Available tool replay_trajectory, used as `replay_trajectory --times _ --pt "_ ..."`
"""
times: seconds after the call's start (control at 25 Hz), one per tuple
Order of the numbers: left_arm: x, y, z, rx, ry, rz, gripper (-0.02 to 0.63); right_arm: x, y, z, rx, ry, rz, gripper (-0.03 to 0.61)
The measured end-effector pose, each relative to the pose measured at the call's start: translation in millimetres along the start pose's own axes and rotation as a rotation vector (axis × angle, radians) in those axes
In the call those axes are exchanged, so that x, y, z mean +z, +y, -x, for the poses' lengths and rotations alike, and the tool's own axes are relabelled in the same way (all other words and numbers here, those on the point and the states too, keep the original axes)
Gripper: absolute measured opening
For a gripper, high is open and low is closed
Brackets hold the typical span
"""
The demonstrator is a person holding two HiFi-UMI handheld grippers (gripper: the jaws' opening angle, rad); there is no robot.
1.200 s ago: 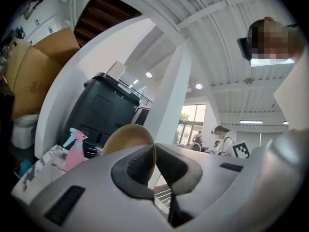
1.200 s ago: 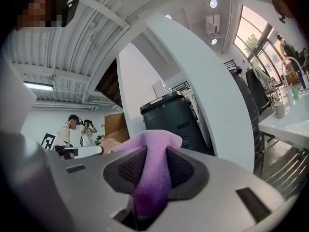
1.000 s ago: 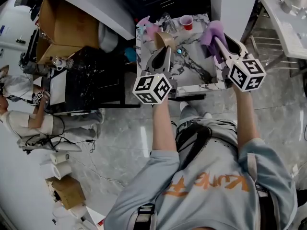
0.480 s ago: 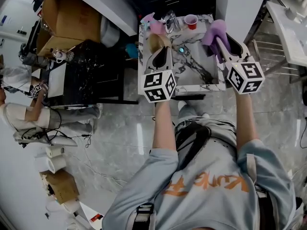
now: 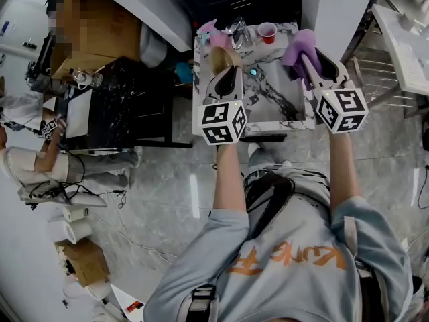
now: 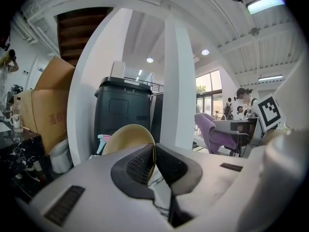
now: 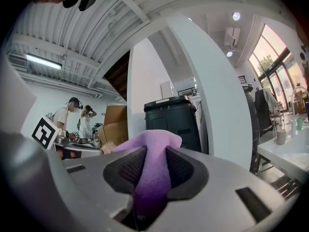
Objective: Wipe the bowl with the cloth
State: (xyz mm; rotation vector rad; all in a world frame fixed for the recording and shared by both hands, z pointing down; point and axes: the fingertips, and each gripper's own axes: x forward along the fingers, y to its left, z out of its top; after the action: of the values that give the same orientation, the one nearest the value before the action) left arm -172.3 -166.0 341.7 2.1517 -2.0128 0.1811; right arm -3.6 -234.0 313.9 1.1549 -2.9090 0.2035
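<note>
**Reporter:** Who holds what over the marble worktop (image 5: pixel 278 102)?

**Photographer:** The left gripper's (image 6: pixel 153 151) jaws are nearly closed on the thin rim of the tan bowl (image 6: pixel 126 137). The right gripper's (image 7: pixel 152 164) jaws clamp the purple cloth (image 7: pixel 153 141). Bowl and cloth hang well apart, each at its own side of the worktop.

**Reporter:** The risk?

**Photographer:** That thin rim grip. Pressing the cloth in could, I judge, twist the bowl out of the jaws and drop it. A loose fold of cloth may also slip free.

**Reporter:** The count?

**Photographer:** One bowl, one cloth, two grippers, and one red cup (image 5: pixel 267 30) at the worktop's back edge.
</note>
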Motion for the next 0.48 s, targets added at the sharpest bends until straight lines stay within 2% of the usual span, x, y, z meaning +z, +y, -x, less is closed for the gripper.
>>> replay_trajectory --times 0.48 --pt "-0.9 2.5 -4.0 -0.004 0.002 0.016 0.035 -1.0 -1.4 -4.6 -0.012 0.018 0.041 0.124"
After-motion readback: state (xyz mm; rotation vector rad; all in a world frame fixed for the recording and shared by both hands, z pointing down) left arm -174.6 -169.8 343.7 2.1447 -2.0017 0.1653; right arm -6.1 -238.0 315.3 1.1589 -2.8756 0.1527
